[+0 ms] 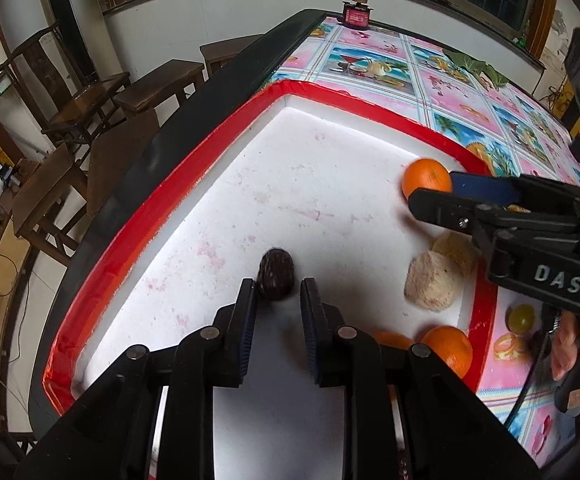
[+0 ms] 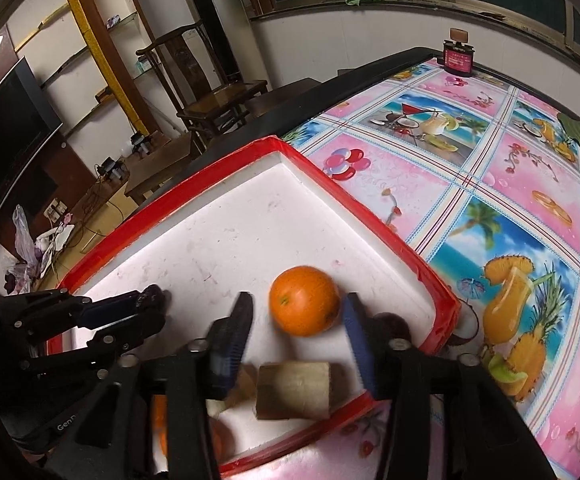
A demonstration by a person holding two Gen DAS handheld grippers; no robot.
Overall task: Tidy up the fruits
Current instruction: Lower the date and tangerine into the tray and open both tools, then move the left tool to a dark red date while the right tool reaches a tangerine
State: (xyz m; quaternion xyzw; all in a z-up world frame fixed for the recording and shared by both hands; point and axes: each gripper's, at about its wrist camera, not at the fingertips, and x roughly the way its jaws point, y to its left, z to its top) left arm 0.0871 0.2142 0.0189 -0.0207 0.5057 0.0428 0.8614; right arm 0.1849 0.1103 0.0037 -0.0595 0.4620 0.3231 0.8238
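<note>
So the white foam tray (image 2: 210,236) with red edging sits on the table, and the orange (image 2: 304,306) lies in it between the right gripper (image 2: 298,312) fingers, jaws wide, not pinching. The left gripper (image 1: 278,292), narrowly parted, has the small dark fruit (image 1: 276,274) at its tips.

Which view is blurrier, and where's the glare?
Right wrist view: motion blur on the round orange fruit and the right hand-held gripper; dim room. Left wrist view: sharper; the white foam tray with red taped rim is blown out near its walls; strong fisheye bending in both.
</note>
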